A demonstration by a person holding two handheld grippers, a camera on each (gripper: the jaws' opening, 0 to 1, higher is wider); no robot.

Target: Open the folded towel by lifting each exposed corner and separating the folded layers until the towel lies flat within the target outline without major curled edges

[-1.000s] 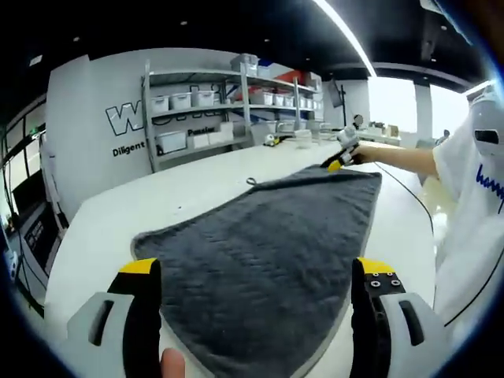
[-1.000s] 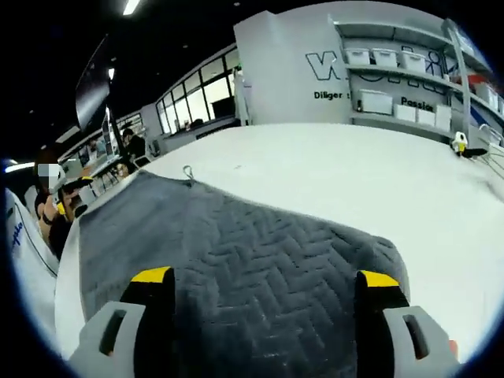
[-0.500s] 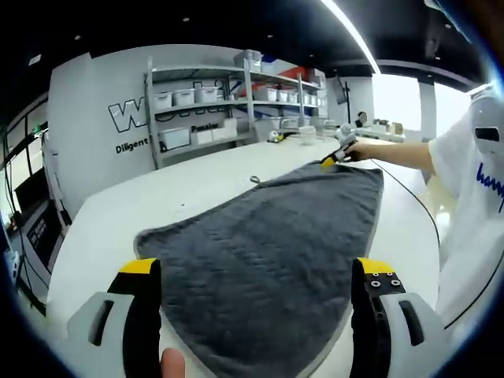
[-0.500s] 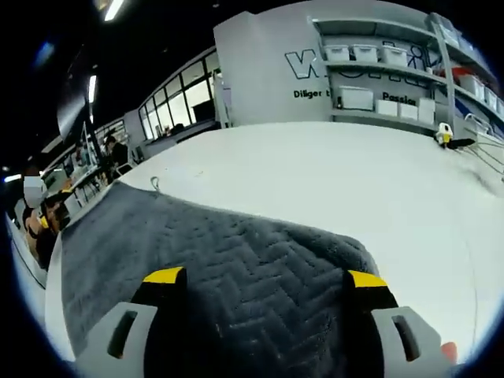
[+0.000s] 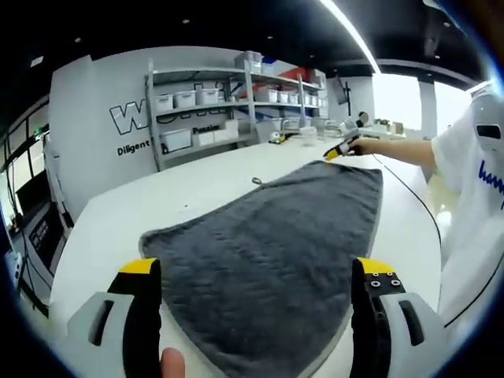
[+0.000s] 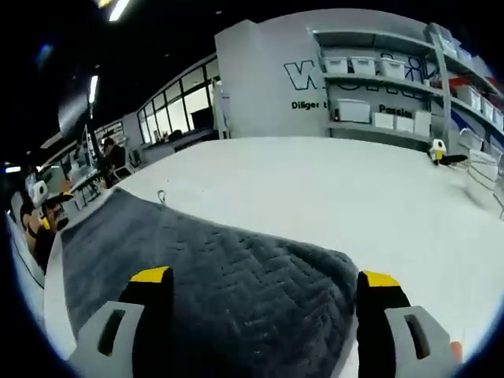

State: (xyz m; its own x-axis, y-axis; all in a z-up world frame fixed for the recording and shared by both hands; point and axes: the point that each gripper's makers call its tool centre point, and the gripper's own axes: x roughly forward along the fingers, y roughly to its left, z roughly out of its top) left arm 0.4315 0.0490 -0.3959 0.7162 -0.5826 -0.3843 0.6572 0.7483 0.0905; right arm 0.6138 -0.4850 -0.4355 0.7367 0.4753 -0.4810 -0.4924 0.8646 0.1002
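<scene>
We see the dark grey herringbone-textured towel (image 5: pixel 268 252) spread on the white worktop (image 5: pixel 118 228), lying ahead of and between the jaws in both views. In the left gripper view, its near edge runs between the two jaws, and the cloth widens away from them toward a far corner. A small hanging loop (image 5: pixel 256 182) sits on the far edge, ahead of the jaws. In the right gripper view, the same towel (image 6: pixel 197 268) reaches from between the jaws out to the left, with the loop (image 6: pixel 162 196) on its far edge and bare worktop (image 6: pixel 378 205) ahead and to the right of the jaws.

The left gripper (image 5: pixel 256 315) has its yellow-tipped jaws set wide apart, one on each side of the towel's near edge; we cannot tell whether either jaw touches the cloth, and nothing is clamped between them. The right gripper (image 6: pixel 264 315) likewise has its jaws spread wide, with the towel's rounded corner between them and nothing pinched.

In the left gripper view, the right gripper (image 5: pixel 344 147) appears far ahead, just beyond the towel's far right corner, held at the end of an outstretched arm in a white sleeve (image 5: pixel 465 181).

Beyond the worktop stands a grey metal shelving rack (image 5: pixel 228 102) carrying white storage bins, against a grey wall with lettering.
</scene>
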